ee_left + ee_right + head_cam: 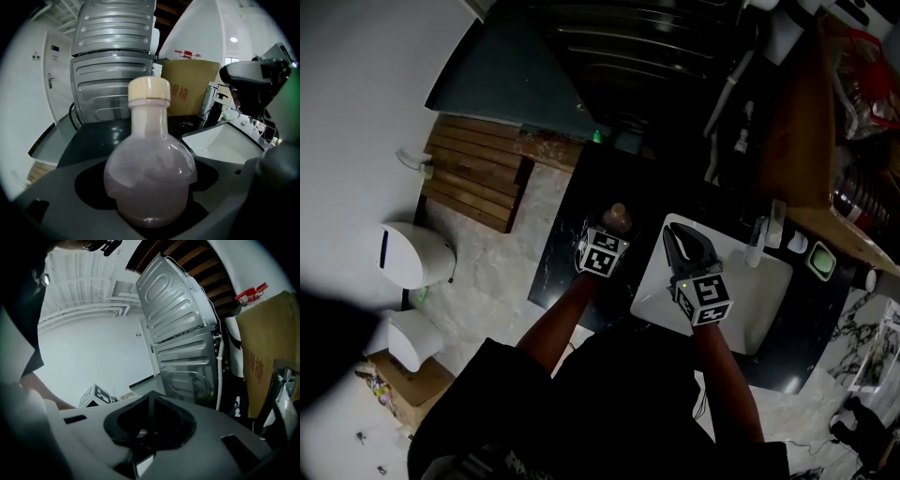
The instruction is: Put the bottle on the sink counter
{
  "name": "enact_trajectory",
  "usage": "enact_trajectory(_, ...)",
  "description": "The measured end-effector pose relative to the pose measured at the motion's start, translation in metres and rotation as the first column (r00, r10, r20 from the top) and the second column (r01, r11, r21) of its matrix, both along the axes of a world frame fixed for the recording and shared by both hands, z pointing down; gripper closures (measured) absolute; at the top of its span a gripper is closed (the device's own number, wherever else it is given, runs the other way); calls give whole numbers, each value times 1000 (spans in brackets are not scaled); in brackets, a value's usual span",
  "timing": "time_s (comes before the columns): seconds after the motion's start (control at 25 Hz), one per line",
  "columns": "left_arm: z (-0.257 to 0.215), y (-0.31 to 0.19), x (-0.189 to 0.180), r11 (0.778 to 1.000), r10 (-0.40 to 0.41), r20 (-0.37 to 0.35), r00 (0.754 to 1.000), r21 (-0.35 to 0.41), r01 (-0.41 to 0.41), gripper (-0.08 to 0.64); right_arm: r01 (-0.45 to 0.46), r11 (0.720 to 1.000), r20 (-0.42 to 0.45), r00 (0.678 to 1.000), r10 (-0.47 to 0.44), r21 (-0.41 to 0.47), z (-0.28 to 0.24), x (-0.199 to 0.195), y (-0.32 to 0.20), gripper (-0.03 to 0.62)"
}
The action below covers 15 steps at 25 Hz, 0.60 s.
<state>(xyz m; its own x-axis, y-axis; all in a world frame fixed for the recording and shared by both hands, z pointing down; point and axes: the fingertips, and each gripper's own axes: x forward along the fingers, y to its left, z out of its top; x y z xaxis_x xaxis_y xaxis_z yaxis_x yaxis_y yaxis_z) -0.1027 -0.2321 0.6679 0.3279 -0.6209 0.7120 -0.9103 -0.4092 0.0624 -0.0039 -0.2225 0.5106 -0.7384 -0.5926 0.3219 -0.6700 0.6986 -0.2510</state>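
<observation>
While the left gripper is clamping the bottle by its round belly over the dark sink counter beside the white sink, the right gripper is hanging closed and empty. Placing is seemingly under way, calling next for lowering, then release; the bottle is standing upright, long axis vertical, cap up.

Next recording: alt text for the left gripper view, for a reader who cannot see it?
A round-bellied clear bottle of cloudy pink liquid, cream cap on, stands upright, gripped between the grey jaws of the left gripper. Behind it lie a black counter, a white sink basin at right, a ribbed grey metal appliance and a brown cardboard box.
</observation>
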Motion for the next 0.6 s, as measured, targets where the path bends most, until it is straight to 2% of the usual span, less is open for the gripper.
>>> enact_trajectory(0.16, 5, 7, -4, 999, 34, 19, 999, 12, -34, 156, 41, 999, 5, 999, -41, -18, 14, -21, 2, 551)
enact_trajectory(0.28, 6, 12, -1, 998, 68, 60, 996, 9, -69, 156, 71, 997, 12, 997, -71, -26, 24, -31, 2, 551)
enact_trajectory(0.4, 6, 13, -2, 997, 69, 50, 996, 20, -70, 156, 91, 995, 9, 996, -91, -38, 35, -35, 1, 551)
enact_trajectory(0.6, 5, 13, -4, 996, 77, 50, 996, 32, -79, 156, 117, 992, -44, 992, -119, -55, 57, -39, -1, 551)
